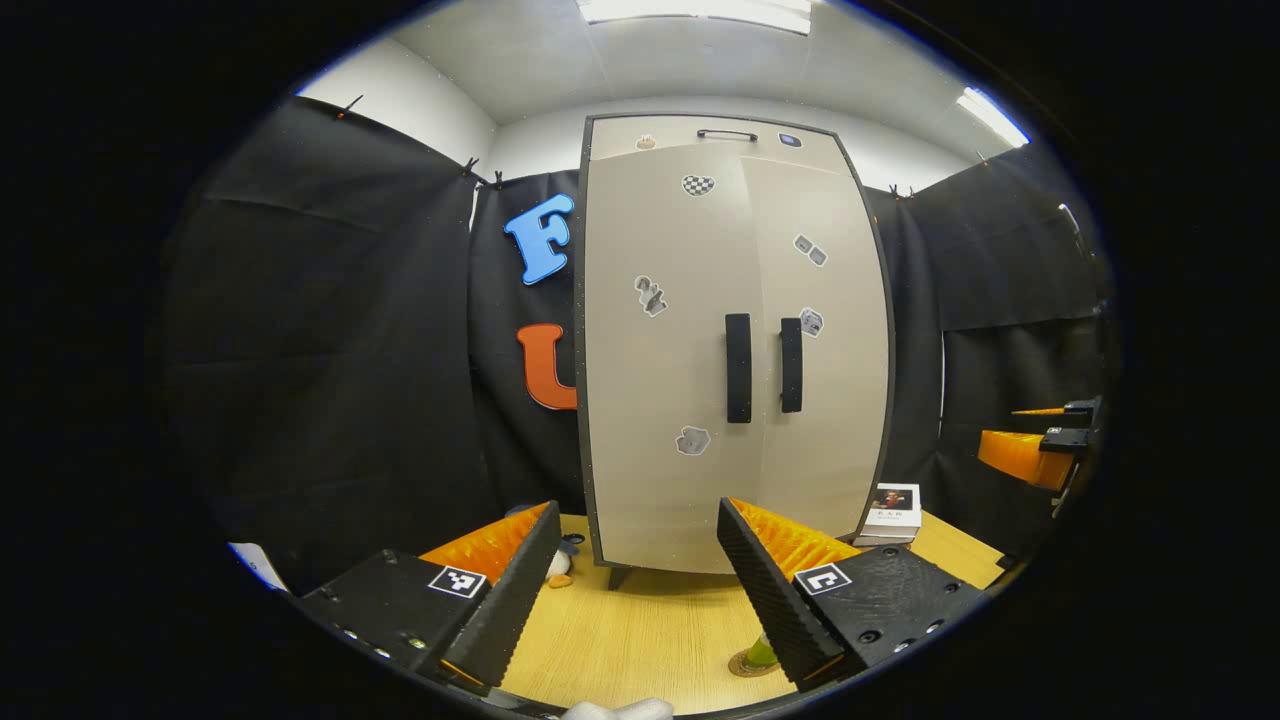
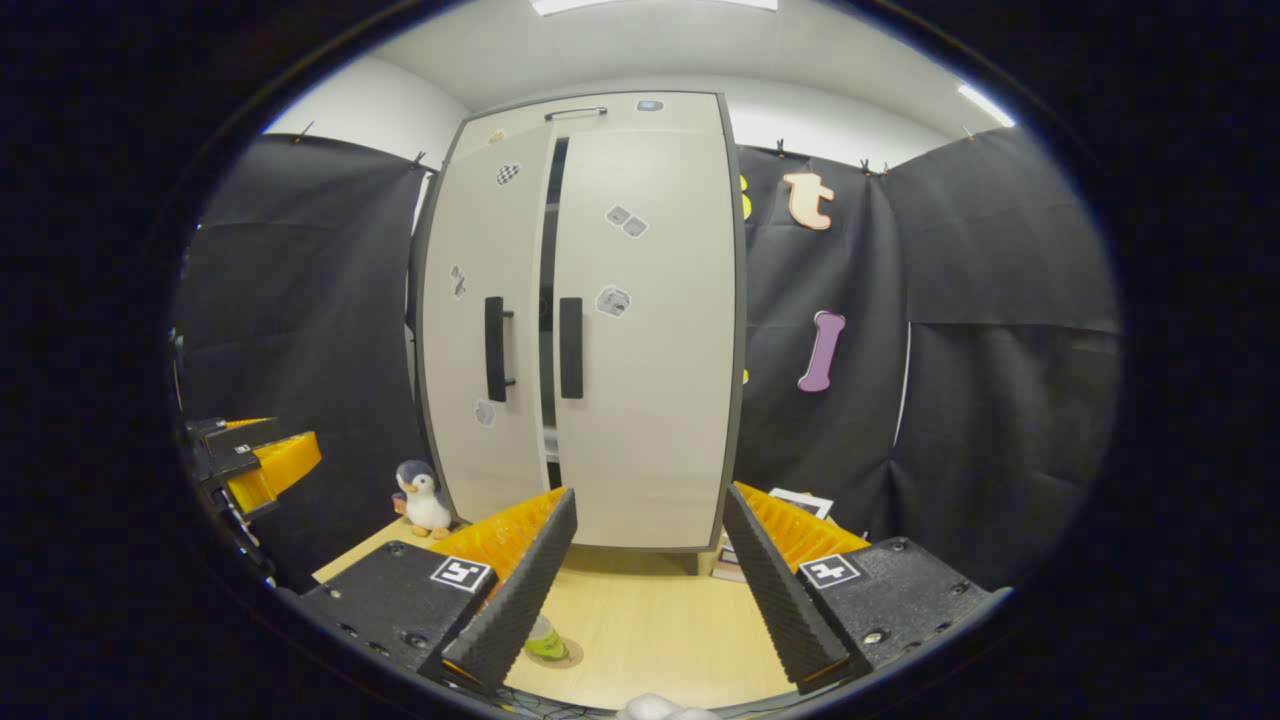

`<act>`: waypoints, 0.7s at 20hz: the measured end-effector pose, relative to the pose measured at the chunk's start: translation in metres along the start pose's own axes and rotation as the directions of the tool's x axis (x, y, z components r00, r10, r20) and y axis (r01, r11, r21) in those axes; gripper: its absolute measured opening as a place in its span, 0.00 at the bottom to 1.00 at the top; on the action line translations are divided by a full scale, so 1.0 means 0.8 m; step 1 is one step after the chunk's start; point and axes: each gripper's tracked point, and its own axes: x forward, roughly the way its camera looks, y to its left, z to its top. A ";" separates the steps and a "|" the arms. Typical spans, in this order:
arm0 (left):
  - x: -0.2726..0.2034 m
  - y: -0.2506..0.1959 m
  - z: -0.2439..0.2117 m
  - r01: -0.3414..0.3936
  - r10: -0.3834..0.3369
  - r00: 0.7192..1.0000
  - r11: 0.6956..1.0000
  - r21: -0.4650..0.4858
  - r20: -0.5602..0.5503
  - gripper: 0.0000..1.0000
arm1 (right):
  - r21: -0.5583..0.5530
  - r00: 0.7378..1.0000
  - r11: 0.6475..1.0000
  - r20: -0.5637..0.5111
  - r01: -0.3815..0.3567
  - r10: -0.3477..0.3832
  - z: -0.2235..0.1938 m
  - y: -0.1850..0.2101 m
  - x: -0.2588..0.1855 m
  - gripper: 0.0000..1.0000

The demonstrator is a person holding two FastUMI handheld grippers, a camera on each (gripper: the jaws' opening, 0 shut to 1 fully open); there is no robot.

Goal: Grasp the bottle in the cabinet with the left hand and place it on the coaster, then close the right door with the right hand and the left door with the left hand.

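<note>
While both grippers hang back from the cabinet (image 1: 735,340), its two pale doors stand nearly closed on the wooden table (image 1: 640,630). Seen from the left gripper view, the left door (image 1: 660,350) and right door (image 1: 815,350) appear to meet with no visible gap, their dark handles (image 1: 738,367) side by side. From the right gripper view, a narrow dark slit shows between the left door (image 2: 480,320) and the right door (image 2: 645,320), so the left one looks slightly ajar; what lies inside is too dark to make out.

The left gripper (image 1: 640,590) holds its fingers wide apart with nothing between them, low over the table. The right gripper (image 2: 650,590) is likewise spread and empty, facing the cabinet front.

The bottle (image 2: 545,640), greenish, stands on the coaster (image 2: 568,655) on the table in front of the cabinet. It is mostly hidden: in the right gripper view the near finger covers its upper part, and in the left gripper view only a sliver of bottle (image 1: 762,652) and coaster (image 1: 745,665) peeks out beside a finger.

A toy penguin (image 2: 425,498) stands by the cabinet's left corner, largely blocked in the left gripper view. A small book (image 1: 892,512) leans at the right corner. At each view's edge the other gripper (image 1: 1040,445) shows, cut off, its state hard to judge there. A pale scrap at the bottom rim of both views is too cropped to identify.
</note>
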 end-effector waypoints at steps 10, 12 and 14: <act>0.005 0.009 0.002 0.008 -0.008 1.000 1.000 0.008 0.001 0.96 | -0.001 1.000 1.000 0.009 0.012 -0.012 0.003 0.003 -0.001 0.97; 0.005 0.006 0.004 0.016 -0.016 1.000 1.000 0.009 0.003 0.96 | -0.001 1.000 1.000 0.011 0.014 -0.014 0.005 0.003 -0.003 0.97; 0.004 0.005 0.005 0.024 -0.024 1.000 1.000 0.005 0.003 0.96 | 0.000 1.000 1.000 0.016 0.017 -0.017 0.008 0.004 -0.005 0.97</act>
